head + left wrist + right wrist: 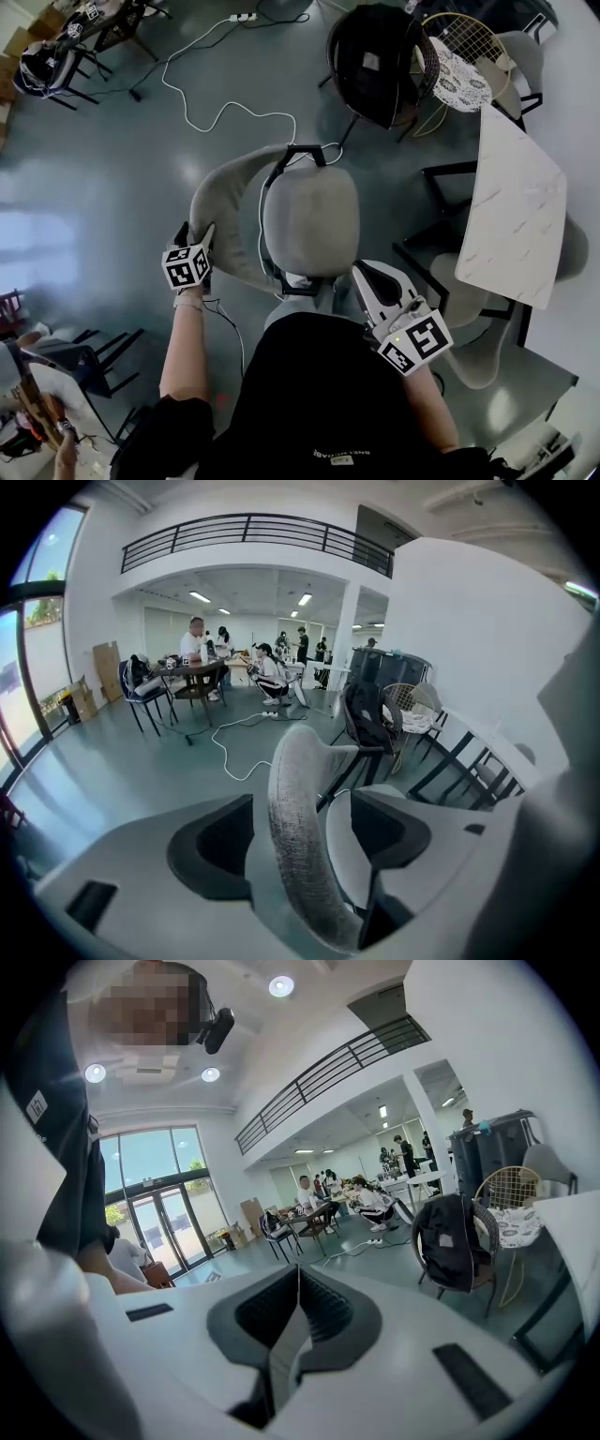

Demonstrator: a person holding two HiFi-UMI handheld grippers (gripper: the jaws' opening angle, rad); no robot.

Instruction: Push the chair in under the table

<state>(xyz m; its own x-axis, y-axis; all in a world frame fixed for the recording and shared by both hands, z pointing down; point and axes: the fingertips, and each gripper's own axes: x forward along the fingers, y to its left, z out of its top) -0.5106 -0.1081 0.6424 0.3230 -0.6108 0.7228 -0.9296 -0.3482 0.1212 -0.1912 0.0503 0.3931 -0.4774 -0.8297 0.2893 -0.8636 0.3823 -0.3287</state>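
Left gripper (pixel 200 236) released, jaws wide astride the chair (pixel 309 220) back rim without pressing; right gripper (pixel 360 270) clenched on nothing, beside the seat; worktop (pixel 511 206) near

We see a glossy grey-green floor (pixel 94 187) all round. From twelve o'clock in the head view a white cable (pixel 253 113) snakes down from a power strip (pixel 244 16). At one o'clock stands a black chair (pixel 377 62) draped with a dark garment, and just beside it a wire-backed chair (pixel 466 37) holding a patterned white cushion (pixel 459 80). At eight o'clock we make out dark chair frames (pixel 94 361).

In the left gripper view, people sit round a far table (pixel 197 658) at ten o'clock, cardboard boxes (pixel 105 663) at nine, a black balcony railing (pixel 253 529) at twelve. In the right gripper view, glass doors (pixel 159 1218) stand at nine o'clock and a ceiling light (pixel 281 985) at twelve.
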